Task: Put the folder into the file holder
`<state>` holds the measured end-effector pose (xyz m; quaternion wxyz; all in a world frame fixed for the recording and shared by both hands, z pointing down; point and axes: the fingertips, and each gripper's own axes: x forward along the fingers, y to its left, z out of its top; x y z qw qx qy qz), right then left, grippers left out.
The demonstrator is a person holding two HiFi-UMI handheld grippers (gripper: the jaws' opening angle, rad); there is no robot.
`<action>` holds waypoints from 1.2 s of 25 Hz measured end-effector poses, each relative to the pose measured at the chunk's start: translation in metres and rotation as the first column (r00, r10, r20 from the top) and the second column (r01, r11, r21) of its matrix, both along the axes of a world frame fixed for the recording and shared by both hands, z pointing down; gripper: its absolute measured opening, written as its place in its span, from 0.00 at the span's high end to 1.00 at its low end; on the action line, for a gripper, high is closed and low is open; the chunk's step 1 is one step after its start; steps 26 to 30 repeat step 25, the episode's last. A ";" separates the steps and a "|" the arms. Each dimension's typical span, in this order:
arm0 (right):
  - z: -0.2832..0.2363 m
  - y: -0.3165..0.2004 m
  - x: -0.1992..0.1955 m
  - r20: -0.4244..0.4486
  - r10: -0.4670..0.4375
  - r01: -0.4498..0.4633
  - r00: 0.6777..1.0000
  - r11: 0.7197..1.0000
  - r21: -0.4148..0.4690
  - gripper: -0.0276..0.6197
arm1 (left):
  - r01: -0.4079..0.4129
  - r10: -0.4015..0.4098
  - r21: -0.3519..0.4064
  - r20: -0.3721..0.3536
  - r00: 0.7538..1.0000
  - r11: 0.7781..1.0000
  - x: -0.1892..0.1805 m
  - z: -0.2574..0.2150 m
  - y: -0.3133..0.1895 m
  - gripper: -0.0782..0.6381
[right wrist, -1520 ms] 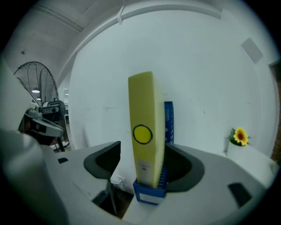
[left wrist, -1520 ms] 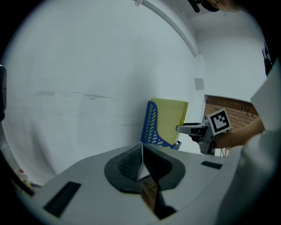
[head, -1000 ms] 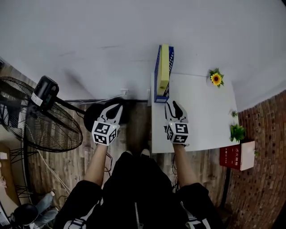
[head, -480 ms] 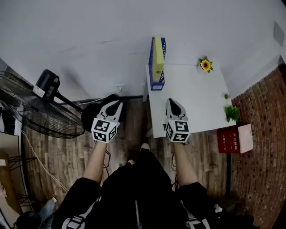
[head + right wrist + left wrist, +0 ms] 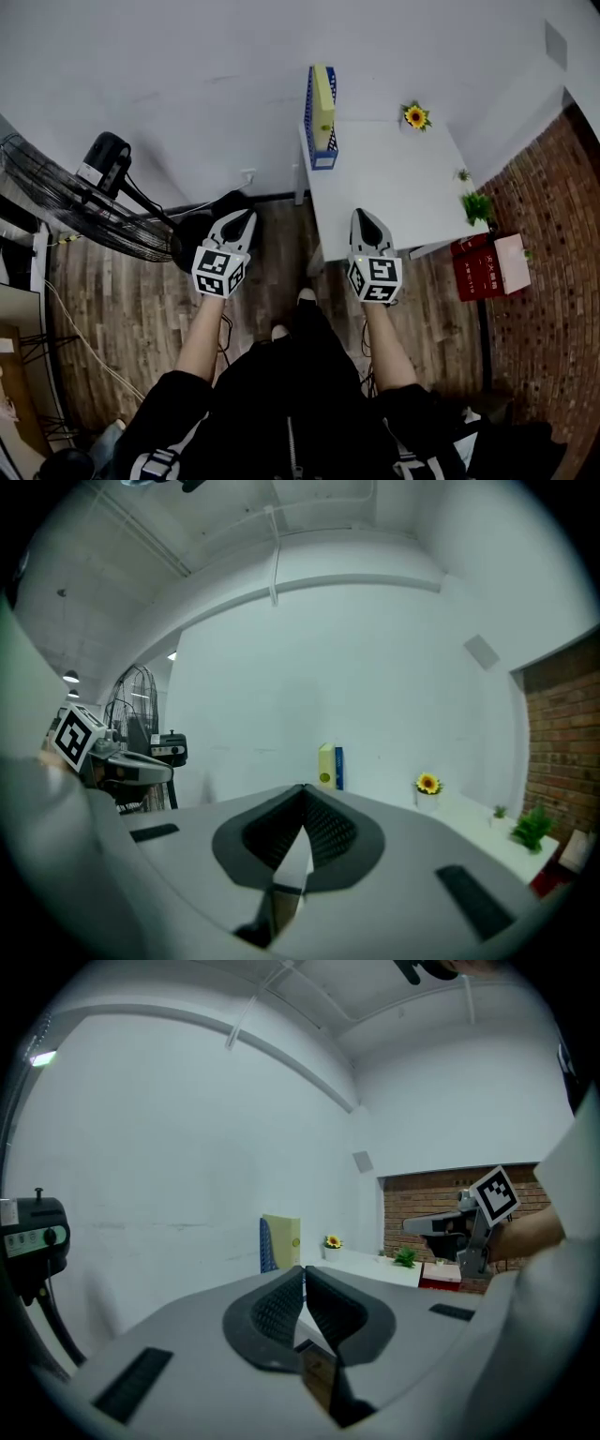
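A pale yellow folder (image 5: 323, 105) stands upright inside the blue file holder (image 5: 315, 155) at the far left corner of the white table (image 5: 394, 192). Both grippers hang well short of it, near the person's body. My left gripper (image 5: 246, 220) is over the wooden floor left of the table, jaws shut and empty. My right gripper (image 5: 360, 215) is at the table's near edge, jaws shut with nothing between them. In the left gripper view the jaws (image 5: 304, 1270) meet and the folder (image 5: 282, 1237) shows far off; the right gripper view also shows shut jaws (image 5: 303, 788) and the distant folder (image 5: 325, 764).
A black standing fan (image 5: 89, 206) is on the floor at the left. A sunflower pot (image 5: 415, 116) and a small green plant (image 5: 476, 205) sit on the table's far and right sides. A red box (image 5: 487, 267) and a brick wall are at the right.
The view has drawn back from the table, so the holder and folder look smaller and farther. The right gripper's jaws have come together. Both grippers stay near the body.
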<state>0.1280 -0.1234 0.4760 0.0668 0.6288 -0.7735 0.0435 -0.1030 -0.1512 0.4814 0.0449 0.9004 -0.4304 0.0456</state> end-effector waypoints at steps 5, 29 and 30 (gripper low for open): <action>0.000 0.032 -0.005 -0.002 0.005 -0.005 1.000 1.000 0.007 0.96 | -0.007 0.007 0.003 -0.008 1.000 1.000 -0.003 0.003 0.030 0.85; -0.006 0.060 -0.021 -0.024 -0.014 0.015 1.000 1.000 0.020 0.96 | -0.011 0.010 -0.007 -0.029 1.000 1.000 -0.012 0.006 0.059 0.85; -0.006 0.060 -0.021 -0.024 -0.014 0.015 1.000 1.000 0.020 0.96 | -0.011 0.010 -0.007 -0.029 1.000 1.000 -0.012 0.006 0.059 0.85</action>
